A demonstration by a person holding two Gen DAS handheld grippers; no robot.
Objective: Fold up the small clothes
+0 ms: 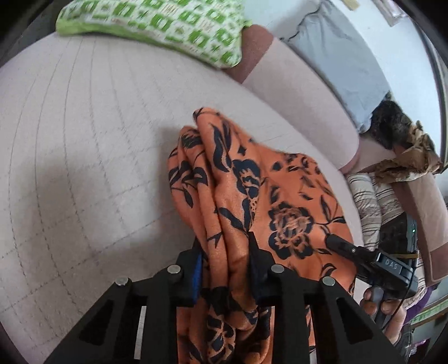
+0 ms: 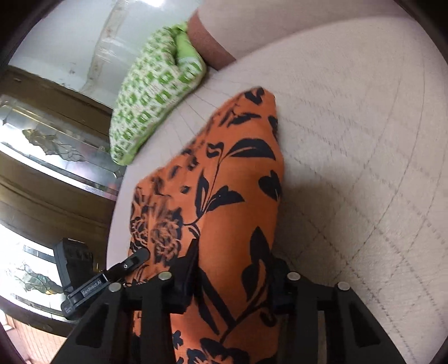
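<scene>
An orange cloth with a black flower print (image 1: pixel 246 190) hangs bunched over the beige quilted sofa seat (image 1: pixel 84 156). My left gripper (image 1: pixel 225 246) is shut on a gathered part of it, with folds running through the jaws. The right gripper shows at the right in the left wrist view (image 1: pixel 344 246), its fingers against the cloth's edge. In the right wrist view the same cloth (image 2: pixel 229 179) drapes forward from my right gripper (image 2: pixel 235 257), which is shut on it. The left gripper (image 2: pixel 134 259) shows at the left there, touching the cloth.
A green and white patterned cushion (image 1: pixel 156 25) lies at the back of the seat, also in the right wrist view (image 2: pixel 156 92). A grey cushion (image 1: pixel 341 56) and dark patterned fabrics (image 1: pixel 403 140) sit at the right. A mirrored cabinet (image 2: pixel 56 145) stands left of the sofa.
</scene>
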